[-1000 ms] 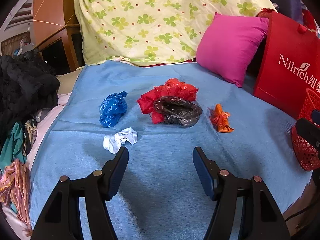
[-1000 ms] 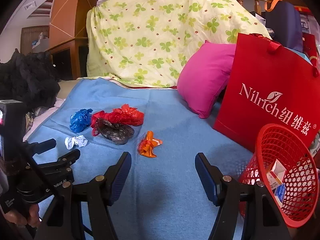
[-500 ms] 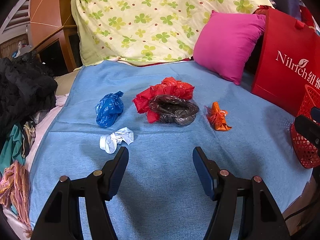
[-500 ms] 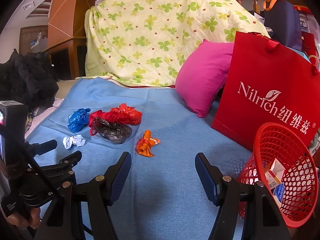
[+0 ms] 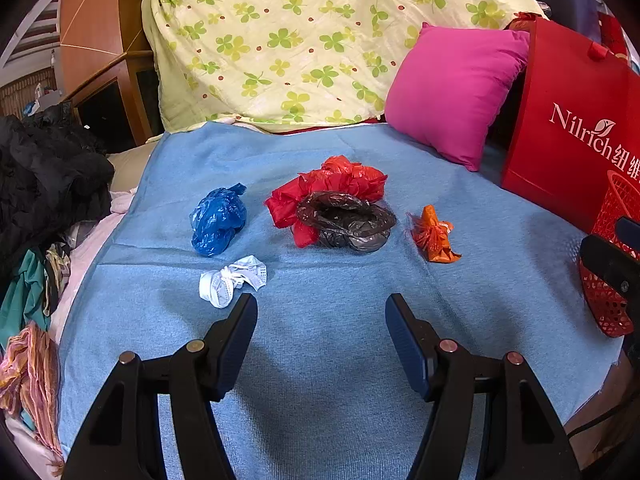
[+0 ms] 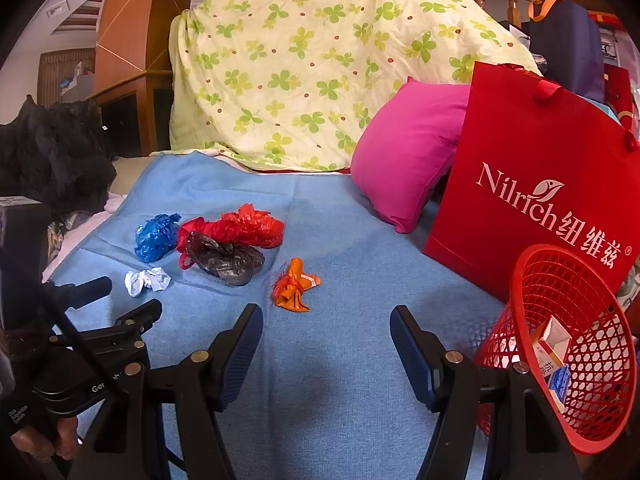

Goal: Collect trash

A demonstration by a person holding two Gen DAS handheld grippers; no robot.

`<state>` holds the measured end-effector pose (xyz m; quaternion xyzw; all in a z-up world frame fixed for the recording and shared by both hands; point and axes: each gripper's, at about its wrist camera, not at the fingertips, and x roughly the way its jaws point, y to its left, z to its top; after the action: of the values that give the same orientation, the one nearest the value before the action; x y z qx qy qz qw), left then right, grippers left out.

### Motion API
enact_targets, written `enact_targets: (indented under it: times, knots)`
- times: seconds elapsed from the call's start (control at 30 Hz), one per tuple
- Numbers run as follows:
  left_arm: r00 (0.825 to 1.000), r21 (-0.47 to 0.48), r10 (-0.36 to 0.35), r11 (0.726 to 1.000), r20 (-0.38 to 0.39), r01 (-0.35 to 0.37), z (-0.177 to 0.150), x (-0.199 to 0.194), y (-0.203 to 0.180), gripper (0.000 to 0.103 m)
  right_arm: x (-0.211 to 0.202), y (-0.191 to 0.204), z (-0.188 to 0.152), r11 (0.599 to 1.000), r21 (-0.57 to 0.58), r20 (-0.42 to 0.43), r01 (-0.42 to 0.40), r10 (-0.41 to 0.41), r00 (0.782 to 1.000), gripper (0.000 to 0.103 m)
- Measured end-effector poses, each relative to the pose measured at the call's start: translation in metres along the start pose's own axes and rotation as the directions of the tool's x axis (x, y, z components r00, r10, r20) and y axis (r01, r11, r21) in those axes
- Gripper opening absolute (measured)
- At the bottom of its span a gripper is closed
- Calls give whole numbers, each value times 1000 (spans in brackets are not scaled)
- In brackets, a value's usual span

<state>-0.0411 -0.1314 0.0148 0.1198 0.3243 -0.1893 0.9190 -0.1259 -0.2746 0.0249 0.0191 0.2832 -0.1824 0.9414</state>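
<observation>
While both grippers, left and right, hover with fingers released and empty, crumpled trash lies on the blue bed blanket: blue plastic bag, red plastic bag, dark grey bag, orange wrapper, white tissue wad. Right, a red mesh basket holds small cartons.

Black tongs, blue ribbed pads, brass-coloured rivets.

Crumpled blue bag, red bag, grey bag, orange wrapper and white mask lie on the blue blanket.
</observation>
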Motion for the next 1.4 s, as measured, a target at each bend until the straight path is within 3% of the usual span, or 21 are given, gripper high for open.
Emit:
enact_targets:
  times: [0.37,0.57,0.87,1.0,1.13,1.33,1.4]
  knots:
    - [1000,3,6,1000,-4,-6,-1,1,0,67,5,0,0,1000,6,-12,-6,6,1000,70]
    - [999,-38,28,999,-20,-29,2,6,24,67,22,-13,1,992,98,-54,-73,79,995,70]
    - [995,-185,58,980,-76,-71,5,21,92,67,72,-29,6,941,280,-96,-190,224,970,70]
    - [992,-234,48,969,-114,-73,2,31,112,67,99,-28,5,908,344,-117,-240,295,948,70]
    - [988,-239,43,968,-148,-78,1,45,119,67,126,-27,7,881,396,-131,-258,332,934,69]
    - [983,-207,-2,978,-183,-37,6,72,120,67,163,-26,13,847,453,-142,-279,377,915,54]
    - [983,-190,-19,982,-185,-17,9,81,120,67,176,-25,14,839,470,-155,-272,382,911,54]
